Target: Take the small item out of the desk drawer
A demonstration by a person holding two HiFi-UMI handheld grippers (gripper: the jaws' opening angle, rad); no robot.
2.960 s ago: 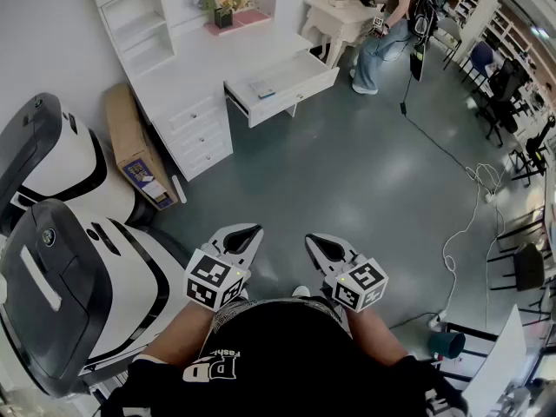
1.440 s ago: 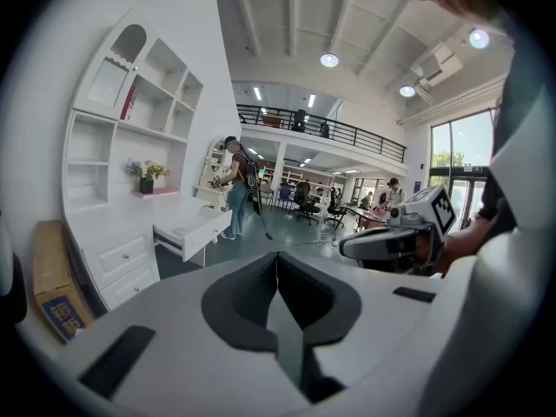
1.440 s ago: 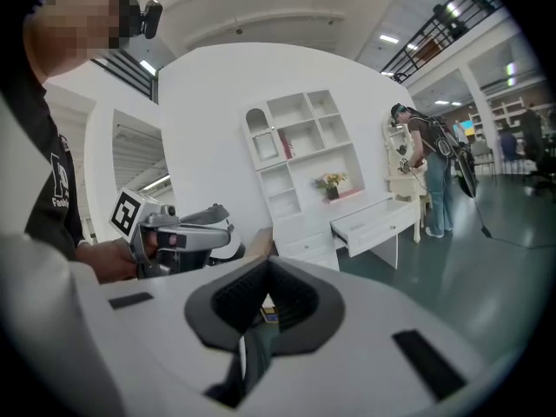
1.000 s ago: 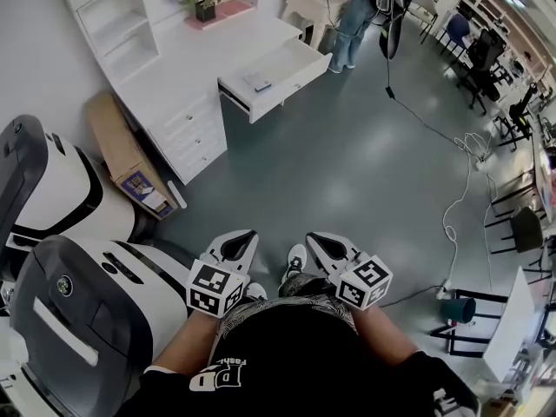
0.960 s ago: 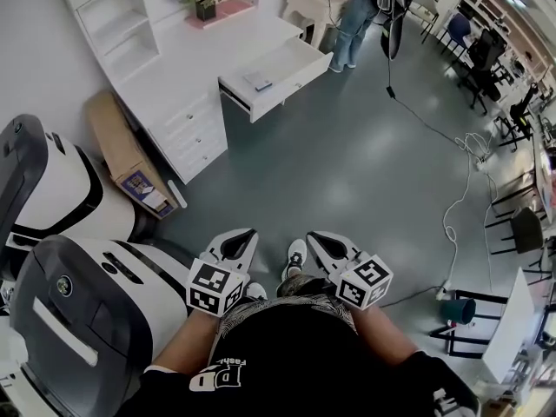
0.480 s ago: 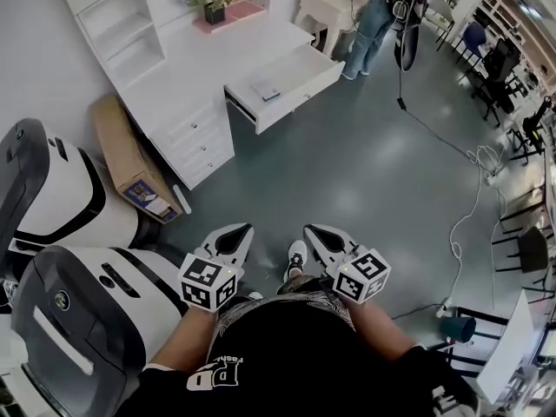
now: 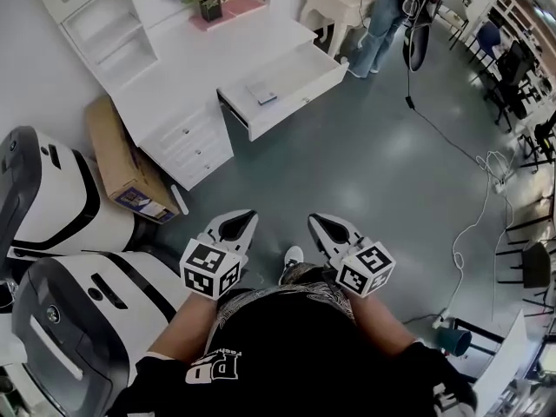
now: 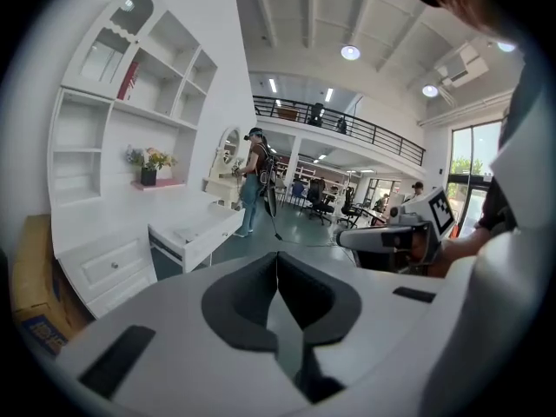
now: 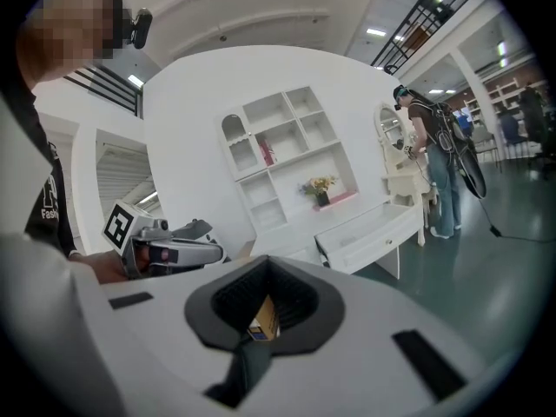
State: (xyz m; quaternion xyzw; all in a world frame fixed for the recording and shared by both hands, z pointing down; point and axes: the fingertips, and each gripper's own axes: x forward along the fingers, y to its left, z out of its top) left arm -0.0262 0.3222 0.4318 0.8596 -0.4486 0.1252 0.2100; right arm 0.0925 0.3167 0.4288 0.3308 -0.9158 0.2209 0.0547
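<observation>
A white desk (image 7: 187, 63) stands against the wall, its top drawer (image 7: 300, 83) pulled out over the grey floor. A small flat item (image 7: 262, 95) lies inside the drawer. Both grippers are held close to my body, far short of the desk. My left gripper (image 7: 244, 219) is shut with nothing in it, its jaws meeting in a line in the left gripper view (image 8: 277, 261). Beside it, my right gripper (image 7: 318, 221) is also shut and empty. The drawer (image 9: 375, 229) shows ahead in the right gripper view, above the jaws.
A cardboard box (image 7: 120, 156) leans by the desk's left side. Two large white-and-black machines (image 7: 54, 200) (image 7: 82, 324) stand at my left. A person (image 7: 382, 17) stands at another white table beyond the desk. A cable (image 7: 476, 207) trails over the floor at the right.
I have stepped forward across the floor and the machines at the left have slid back past me. Both grippers travelled along, still shut and side by side.
</observation>
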